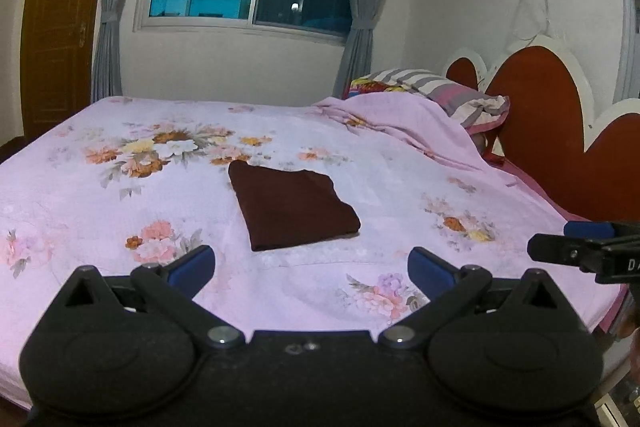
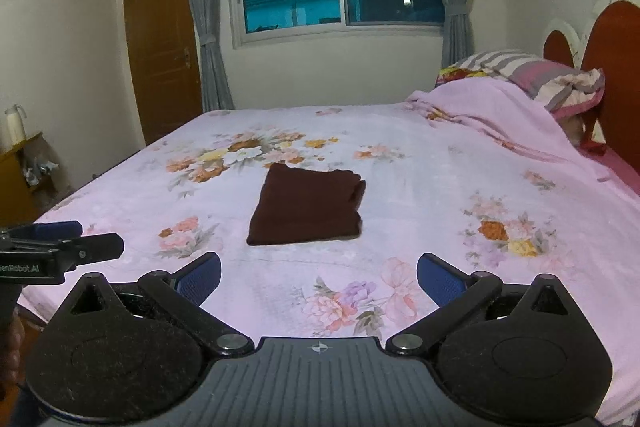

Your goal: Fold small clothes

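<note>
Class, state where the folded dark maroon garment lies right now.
The folded dark maroon garment lies flat mid-bed on the floral sheet, just ahead of both grippers, nearer than the orange flower print.

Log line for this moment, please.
garment: folded, flat on bed | left gripper: open, empty | right gripper: open, empty | both short of garment

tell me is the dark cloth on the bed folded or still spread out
Folded: the dark maroon cloth lies as a compact, layered rectangle on the floral bedsheet, stacked edges showing at one side, with neither gripper touching it.
</note>
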Demonstrator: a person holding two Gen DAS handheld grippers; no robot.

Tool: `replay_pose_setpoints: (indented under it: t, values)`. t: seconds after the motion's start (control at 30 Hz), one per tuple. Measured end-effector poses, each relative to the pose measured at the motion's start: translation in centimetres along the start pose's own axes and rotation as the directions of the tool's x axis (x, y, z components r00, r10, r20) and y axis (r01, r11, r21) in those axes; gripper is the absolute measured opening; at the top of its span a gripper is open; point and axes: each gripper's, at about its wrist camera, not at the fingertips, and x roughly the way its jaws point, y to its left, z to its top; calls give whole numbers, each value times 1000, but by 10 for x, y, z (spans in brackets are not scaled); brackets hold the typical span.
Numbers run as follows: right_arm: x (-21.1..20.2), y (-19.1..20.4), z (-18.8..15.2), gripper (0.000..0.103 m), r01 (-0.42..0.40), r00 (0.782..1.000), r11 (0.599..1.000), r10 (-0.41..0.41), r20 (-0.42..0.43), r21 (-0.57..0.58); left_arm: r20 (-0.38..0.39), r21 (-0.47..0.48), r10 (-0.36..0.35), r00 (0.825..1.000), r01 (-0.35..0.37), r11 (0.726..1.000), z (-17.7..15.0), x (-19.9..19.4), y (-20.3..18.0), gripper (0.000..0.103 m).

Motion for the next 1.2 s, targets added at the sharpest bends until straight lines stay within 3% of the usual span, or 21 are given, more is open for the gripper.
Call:
replay_pose_setpoints:
  t: [1.2]
  values:
    - [6, 9, 2, 103, -2, 1000, 1000, 1, -19, -19, 18, -10, -9, 1000, 9, 1000, -2, -2, 2, 103]
